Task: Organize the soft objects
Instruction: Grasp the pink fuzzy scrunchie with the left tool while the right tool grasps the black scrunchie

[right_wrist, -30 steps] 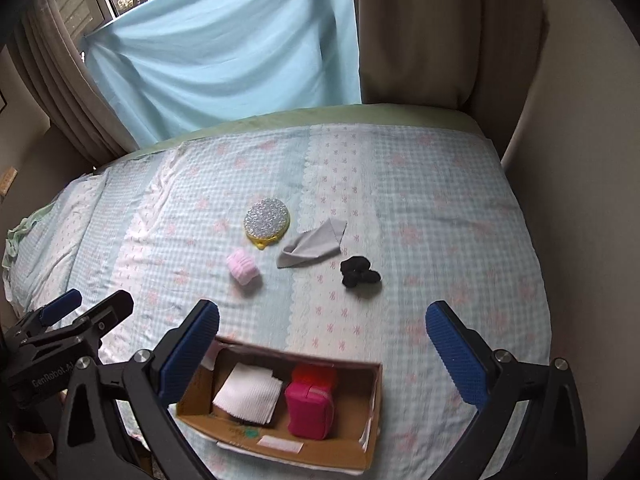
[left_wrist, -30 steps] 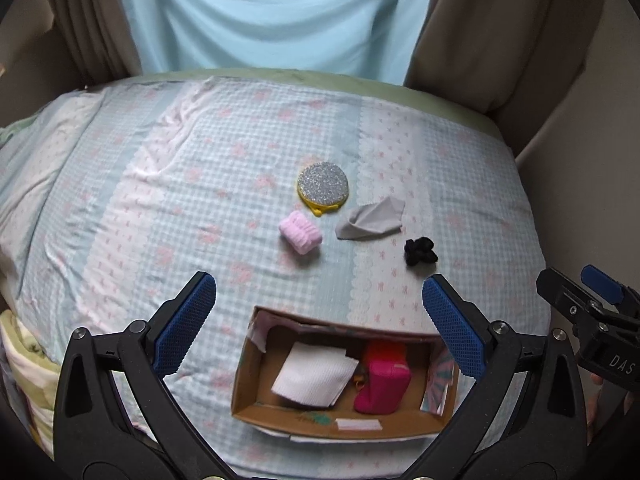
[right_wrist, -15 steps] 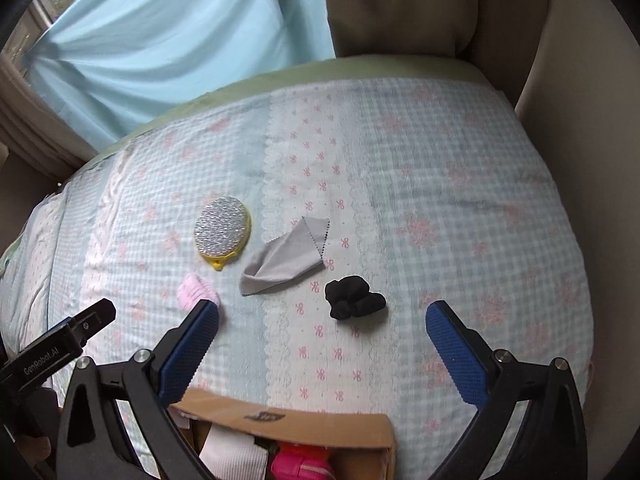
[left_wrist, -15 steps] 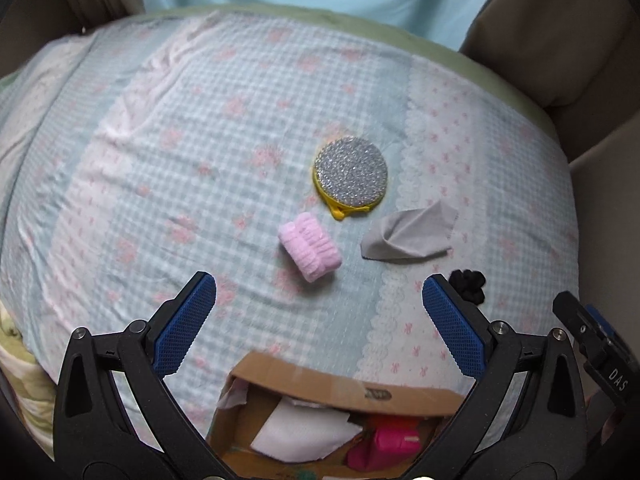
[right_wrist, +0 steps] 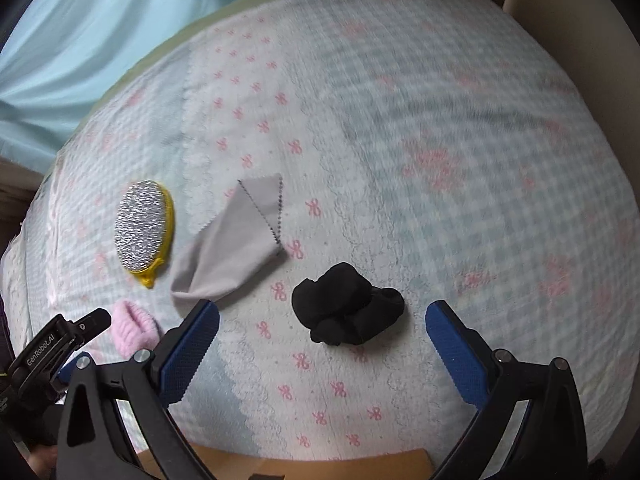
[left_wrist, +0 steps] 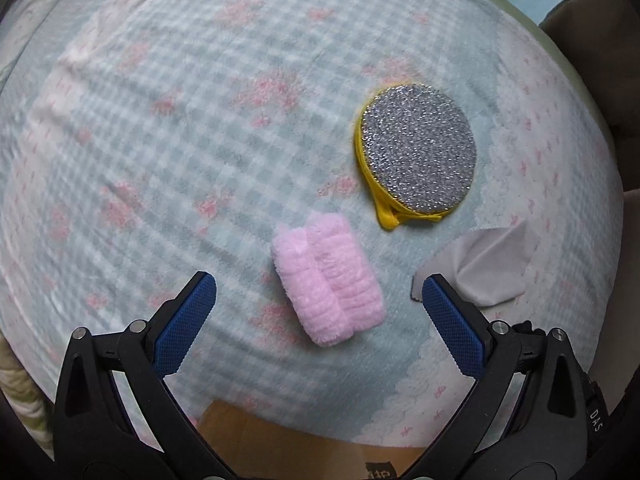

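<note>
My left gripper, jaws spread wide, hovers over the pink fluffy roll, which lies on the checked bedspread between its fingertips. My right gripper, likewise spread and empty, brackets the black bundle. Beyond them lie the grey cloth and the silver round pad. The cardboard box edge shows below.

black claw, blue pads (silver screws)
</note>
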`<state>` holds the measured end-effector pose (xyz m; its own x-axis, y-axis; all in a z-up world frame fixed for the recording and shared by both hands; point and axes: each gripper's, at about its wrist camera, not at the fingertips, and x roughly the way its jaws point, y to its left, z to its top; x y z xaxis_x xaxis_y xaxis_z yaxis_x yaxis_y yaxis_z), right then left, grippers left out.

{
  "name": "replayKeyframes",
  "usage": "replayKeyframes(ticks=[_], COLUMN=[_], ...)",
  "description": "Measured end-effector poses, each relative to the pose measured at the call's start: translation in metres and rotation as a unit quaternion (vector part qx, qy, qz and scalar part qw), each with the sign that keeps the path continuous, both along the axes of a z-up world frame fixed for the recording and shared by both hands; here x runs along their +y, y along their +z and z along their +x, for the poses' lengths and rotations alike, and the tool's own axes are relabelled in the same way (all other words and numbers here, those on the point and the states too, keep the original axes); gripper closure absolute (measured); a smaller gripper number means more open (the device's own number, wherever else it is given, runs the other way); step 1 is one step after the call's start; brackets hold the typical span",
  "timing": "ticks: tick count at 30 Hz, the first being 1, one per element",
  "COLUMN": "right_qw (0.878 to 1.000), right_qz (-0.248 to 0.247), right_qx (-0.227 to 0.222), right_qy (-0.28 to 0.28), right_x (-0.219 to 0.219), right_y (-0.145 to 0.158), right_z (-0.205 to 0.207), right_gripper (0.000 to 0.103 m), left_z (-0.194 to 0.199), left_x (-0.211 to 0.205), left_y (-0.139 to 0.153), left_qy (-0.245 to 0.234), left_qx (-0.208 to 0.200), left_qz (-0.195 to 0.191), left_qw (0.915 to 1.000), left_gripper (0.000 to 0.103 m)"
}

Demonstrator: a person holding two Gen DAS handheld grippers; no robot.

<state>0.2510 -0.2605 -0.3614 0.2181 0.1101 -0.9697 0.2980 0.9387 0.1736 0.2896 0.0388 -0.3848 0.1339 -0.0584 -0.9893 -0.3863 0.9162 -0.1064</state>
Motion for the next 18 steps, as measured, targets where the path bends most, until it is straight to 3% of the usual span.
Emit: replayKeyframes(ticks=[4, 8, 13, 18], right_qw=[1.000, 0.999, 0.998, 0.998], right_qz=[0.011, 0.023, 0.016, 0.009], right_qx=[0.021, 0.038, 0.040, 0.048], right_qy=[-0.012, -0.030, -0.041, -0.034], right_x=[0.001, -0.001, -0.004, -0.007], right_y=[-0.028, -0.048, -0.055, -0.058], right_z=[0.004, 0.007, 0.011, 0.014], right_gripper=[0.012, 0.025, 0.046, 0.070], left_z=[0.004, 0.007, 0.008, 0.012], left_x=[0.004, 0.002, -0.003, -0.013], left_y=[-0.025, -0.043, -0.051, -0.054], left_qy=[0.013, 0.012, 0.012, 0.008], left_qx=[0.020, 0.039, 0.039, 0.042], left_qz=[-0.008, -0.005, -0.014, -0.012], left_qw=[0.9997, 0.9992, 0.9991, 0.9990], left_gripper=[0.007, 0.031, 0.052, 0.054])
